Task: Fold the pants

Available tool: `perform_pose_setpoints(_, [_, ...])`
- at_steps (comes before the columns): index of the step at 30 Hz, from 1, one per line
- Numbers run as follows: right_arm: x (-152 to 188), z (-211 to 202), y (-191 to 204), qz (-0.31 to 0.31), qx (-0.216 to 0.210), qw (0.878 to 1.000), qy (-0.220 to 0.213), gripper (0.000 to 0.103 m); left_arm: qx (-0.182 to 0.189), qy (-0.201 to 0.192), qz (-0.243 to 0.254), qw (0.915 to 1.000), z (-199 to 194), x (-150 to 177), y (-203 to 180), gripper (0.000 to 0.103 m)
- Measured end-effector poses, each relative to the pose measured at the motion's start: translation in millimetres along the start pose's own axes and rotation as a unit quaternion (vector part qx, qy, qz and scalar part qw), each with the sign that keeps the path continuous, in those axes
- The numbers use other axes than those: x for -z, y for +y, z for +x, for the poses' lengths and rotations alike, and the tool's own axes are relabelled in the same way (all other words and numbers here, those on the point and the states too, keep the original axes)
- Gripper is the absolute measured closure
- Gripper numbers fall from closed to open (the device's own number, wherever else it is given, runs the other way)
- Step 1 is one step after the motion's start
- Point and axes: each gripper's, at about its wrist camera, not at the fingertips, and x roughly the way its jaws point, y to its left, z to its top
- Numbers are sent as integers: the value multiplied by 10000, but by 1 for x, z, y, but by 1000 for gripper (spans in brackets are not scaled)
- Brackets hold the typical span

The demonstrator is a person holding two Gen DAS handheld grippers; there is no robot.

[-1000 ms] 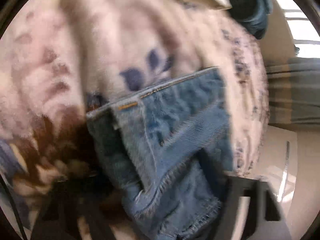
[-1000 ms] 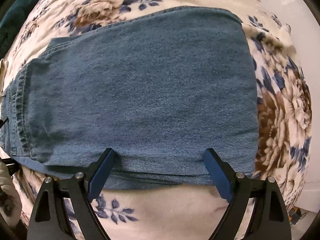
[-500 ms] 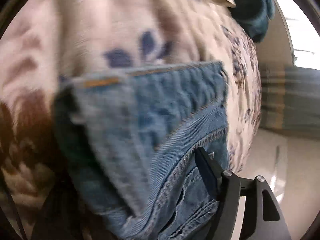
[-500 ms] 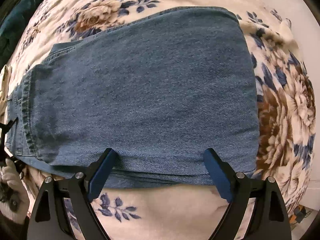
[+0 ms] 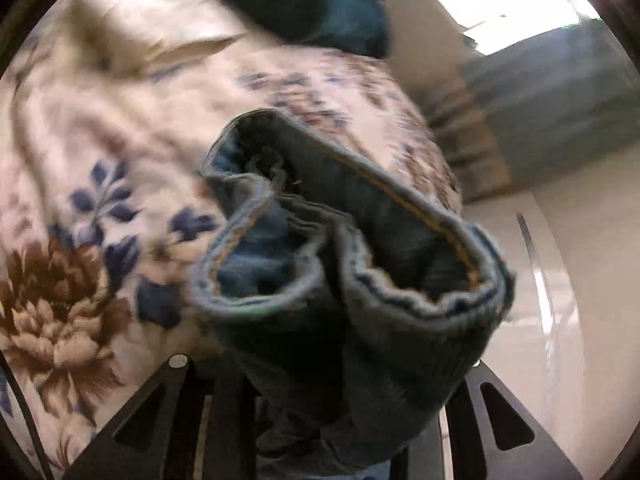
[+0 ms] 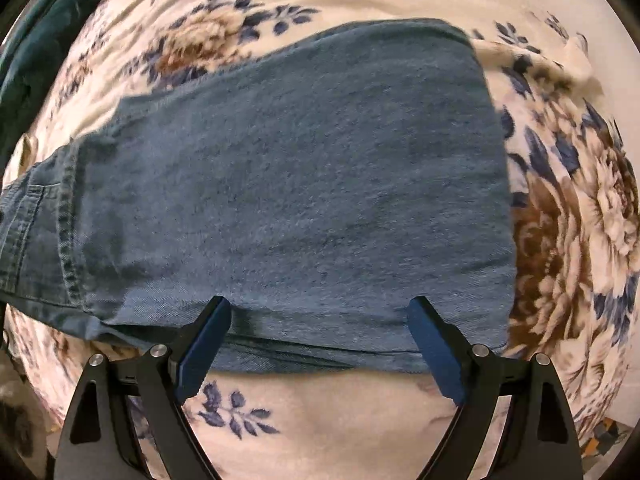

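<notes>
Denim jeans (image 5: 360, 280) are gripped, bunched, in the just-closed left gripper (image 5: 332, 436); right gripper (image 6: 320, 320) is held open above; next fold needs carrying across.

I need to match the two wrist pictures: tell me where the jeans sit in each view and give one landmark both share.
Left wrist: jeans bunched at centre, gripped by the left gripper.
Right wrist: jeans spread flat across the middle, above the open right gripper.
Shared landmark: floral blanket.
</notes>
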Motion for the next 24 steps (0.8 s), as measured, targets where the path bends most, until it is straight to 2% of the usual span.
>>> perform_pose_setpoints(3, [-2, -8, -19, 175, -221, 9996, -47, 11, 211, 47, 661, 9976, -4, 21, -50, 81])
perform_pose_setpoints(6, [-5, -16, -46, 403, -373, 9984, -114, 11, 352, 264, 1258, 9911, 7, 55, -93, 81])
perform_pose_setpoints(9, [-4, -26, -80, 657, -462, 9966, -191, 11, 432, 744, 1816, 9796, 35, 111, -132, 82])
perform_pose_setpoints(12, [2, -31, -119, 858, -327, 9956, -190, 11, 408, 1176, 2115, 9694, 69, 168, -156, 82])
perform_pose_setpoints(15, [12, -31, -161, 1008, -67, 9948, -123, 11, 219, 1717, 2605, 9498, 117, 233, -172, 82])
perform_pose_setpoints(18, [21, -30, -198, 1140, 118, 9934, -34, 11, -82, 2250, 2870, 9311, 157, 282, -167, 82])
perform_pose_setpoints(20, [24, -33, -224, 1261, 152, 9919, -28, 11, -186, 2173, 3074, 9262, 161, 292, -164, 82])
perform_pose_setpoints(22, [24, -38, -239, 1246, 107, 9921, -110, 11, -332, 2062, 3208, 9238, 161, 285, -171, 80])
perform_pose_setpoints(23, [23, -41, -245, 1216, 55, 9924, -184, 11, -440, 2070, 3284, 9205, 160, 284, -176, 77])
perform_pose_setpoints(24, [22, -44, -249, 1187, -38, 9926, -261, 10, -511, 2134, 3417, 9138, 147, 300, -179, 74])
